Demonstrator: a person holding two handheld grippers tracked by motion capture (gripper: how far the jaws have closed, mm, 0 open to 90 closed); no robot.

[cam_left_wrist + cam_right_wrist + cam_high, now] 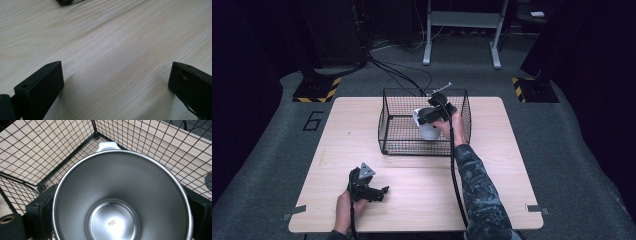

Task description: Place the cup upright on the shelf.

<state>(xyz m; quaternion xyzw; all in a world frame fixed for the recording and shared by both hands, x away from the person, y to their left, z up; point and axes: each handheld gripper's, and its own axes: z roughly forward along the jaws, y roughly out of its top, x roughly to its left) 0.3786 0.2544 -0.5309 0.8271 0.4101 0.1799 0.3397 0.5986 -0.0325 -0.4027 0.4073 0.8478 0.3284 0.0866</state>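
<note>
High view: a person stands at a pale wooden table [492,200] with a two-jaw gripper in each hand. A black wire basket [397,132] sits on the far middle of the table. The right gripper [428,119] reaches into that basket from its near right side and grasps a white mug [428,131], which is inside the basket, toward its right half. The left gripper [384,190] rests low over bare wood, well in front of the basket and to its left.

Right gripper view: the mug's steel-lined inside [120,202] faces the camera, with "304" stamped on its bottom. Black jaws press against the mug's outer wall on both sides, so this gripper is clenched on it. The white handle [108,145] points toward a basket corner. Basket mesh surrounds the mug.

Left gripper view: the two jaws stand wide apart with nothing between them, only wood grain beneath.

Judging from this, the mug is either being set into the basket or lifted from it; which one cannot be told. It is not released.

Whether the mug's base touches the basket floor is hidden. A dark object is cut off at the top of the left gripper view and cannot be identified.
</note>
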